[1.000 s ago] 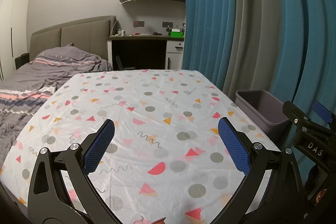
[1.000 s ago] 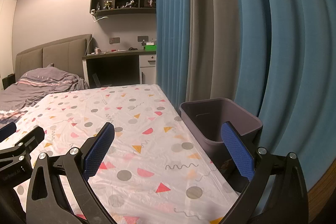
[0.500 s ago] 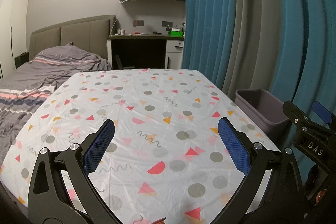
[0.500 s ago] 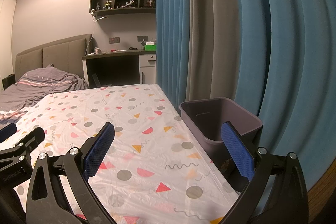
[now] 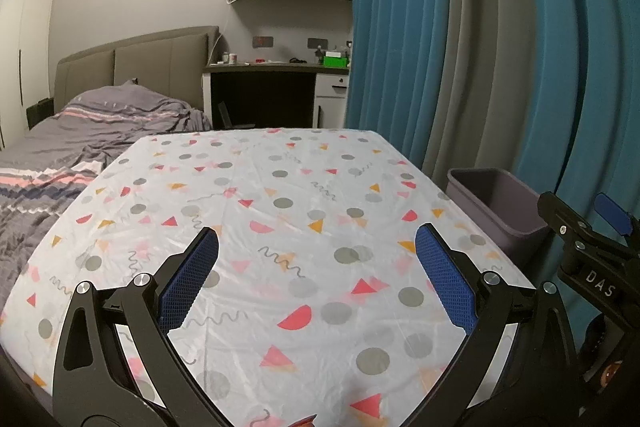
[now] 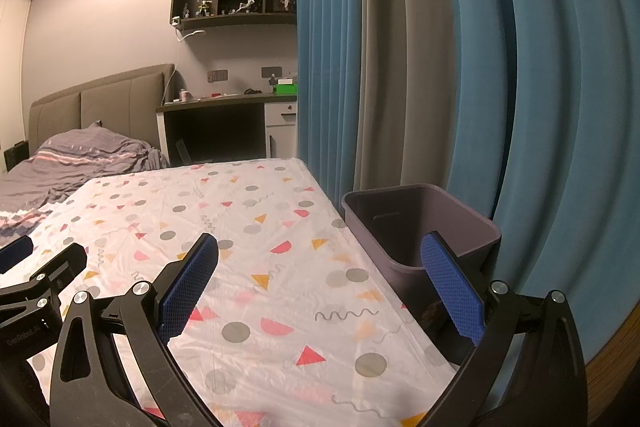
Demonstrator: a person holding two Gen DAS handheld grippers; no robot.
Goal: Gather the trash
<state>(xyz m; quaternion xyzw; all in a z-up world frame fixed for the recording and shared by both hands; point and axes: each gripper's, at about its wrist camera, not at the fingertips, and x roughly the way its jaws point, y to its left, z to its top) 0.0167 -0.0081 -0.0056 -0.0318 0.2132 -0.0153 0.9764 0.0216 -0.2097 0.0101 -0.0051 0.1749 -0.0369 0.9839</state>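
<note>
A grey plastic bin (image 6: pixel 404 251) stands on the floor at the table's right edge; it also shows in the left wrist view (image 5: pixel 516 215). Its inside looks empty as far as I can see. The table carries a white cloth (image 5: pixel 288 227) with coloured shapes, also in the right wrist view (image 6: pixel 256 247). No trash shows on it. My left gripper (image 5: pixel 316 267) is open and empty over the near part of the cloth. My right gripper (image 6: pixel 320 271) is open and empty over the table's right edge, its right finger in front of the bin.
Blue and grey curtains (image 6: pixel 460 67) hang close behind the bin. A bed (image 5: pixel 80 139) with a grey blanket lies left of the table. A desk (image 5: pixel 276 91) and a wall shelf stand at the far wall. The right gripper's body (image 5: pixel 588 259) shows at the left view's right edge.
</note>
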